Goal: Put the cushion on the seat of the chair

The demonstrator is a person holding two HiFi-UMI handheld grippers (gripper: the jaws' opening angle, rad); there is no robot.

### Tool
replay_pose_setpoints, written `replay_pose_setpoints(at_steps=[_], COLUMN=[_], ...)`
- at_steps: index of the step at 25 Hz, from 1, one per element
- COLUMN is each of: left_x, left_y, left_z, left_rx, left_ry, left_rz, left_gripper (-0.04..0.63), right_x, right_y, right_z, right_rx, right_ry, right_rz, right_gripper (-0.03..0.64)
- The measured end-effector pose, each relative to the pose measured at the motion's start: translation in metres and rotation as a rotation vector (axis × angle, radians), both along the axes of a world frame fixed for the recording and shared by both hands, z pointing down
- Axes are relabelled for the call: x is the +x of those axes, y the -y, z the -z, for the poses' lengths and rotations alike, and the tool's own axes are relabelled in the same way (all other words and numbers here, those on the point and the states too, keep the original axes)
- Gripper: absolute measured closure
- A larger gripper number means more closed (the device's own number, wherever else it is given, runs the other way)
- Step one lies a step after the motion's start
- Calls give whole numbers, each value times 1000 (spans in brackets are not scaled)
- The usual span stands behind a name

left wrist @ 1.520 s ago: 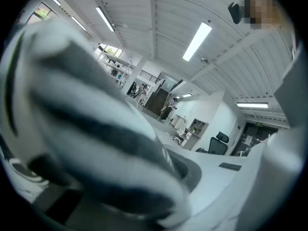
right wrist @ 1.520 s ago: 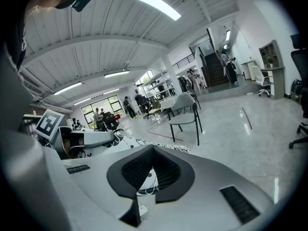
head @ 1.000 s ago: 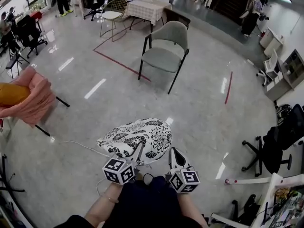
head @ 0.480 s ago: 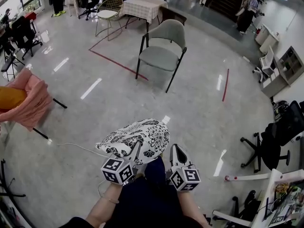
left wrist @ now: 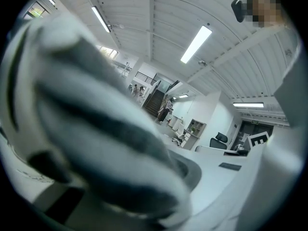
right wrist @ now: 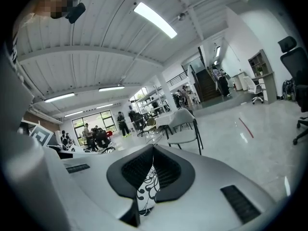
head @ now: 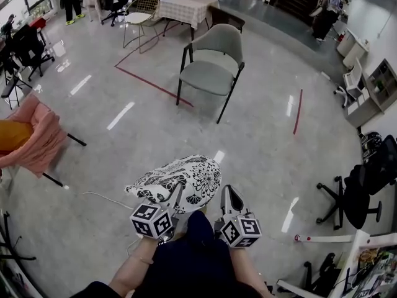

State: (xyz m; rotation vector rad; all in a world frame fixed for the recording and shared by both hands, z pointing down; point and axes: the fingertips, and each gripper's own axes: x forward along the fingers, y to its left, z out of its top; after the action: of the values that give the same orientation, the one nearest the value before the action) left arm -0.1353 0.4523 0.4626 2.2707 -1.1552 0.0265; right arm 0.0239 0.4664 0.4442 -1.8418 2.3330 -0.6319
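Note:
A black-and-white flowered cushion [head: 183, 177] hangs in front of me over the floor, held by both grippers. My left gripper [head: 176, 192] is shut on its near edge, and the cushion's blurred cloth [left wrist: 96, 143] fills most of the left gripper view. My right gripper [head: 227, 196] is at the cushion's right edge. In its own view the right gripper [right wrist: 153, 170] is shut on a strip of the patterned cloth [right wrist: 146, 190]. The grey-green chair [head: 209, 74] with black legs stands further ahead, its seat bare. The same chair [right wrist: 185, 124] shows in the right gripper view.
A seat draped in pink cloth [head: 38, 135] stands at the left and a cable [head: 99, 196] lies on the floor. Red tape lines [head: 155, 82] run near the chair. A cloth-covered table [head: 186, 8] and wire chair [head: 146, 10] are behind it. Black office chairs [head: 366, 185] stand at the right.
Both grippers have carried the cushion a little forward over the floor. A dark-clad knee has come up between my arms. The pink-draped seat has slid back at the left.

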Motion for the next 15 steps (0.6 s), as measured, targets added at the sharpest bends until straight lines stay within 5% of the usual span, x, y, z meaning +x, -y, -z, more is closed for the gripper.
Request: replay_pose_setpoints(at_steps=[15], left_x=[34], left_y=[99], left_z=[-2], left_rx=[-18], left_ry=[-16], left_rz=[35], left_gripper=[571], right_x=[20], right_y=[102], right_z=[-8], right_rx=[-23], right_ry=[-11], right_rz=[64], right_gripper=[626])
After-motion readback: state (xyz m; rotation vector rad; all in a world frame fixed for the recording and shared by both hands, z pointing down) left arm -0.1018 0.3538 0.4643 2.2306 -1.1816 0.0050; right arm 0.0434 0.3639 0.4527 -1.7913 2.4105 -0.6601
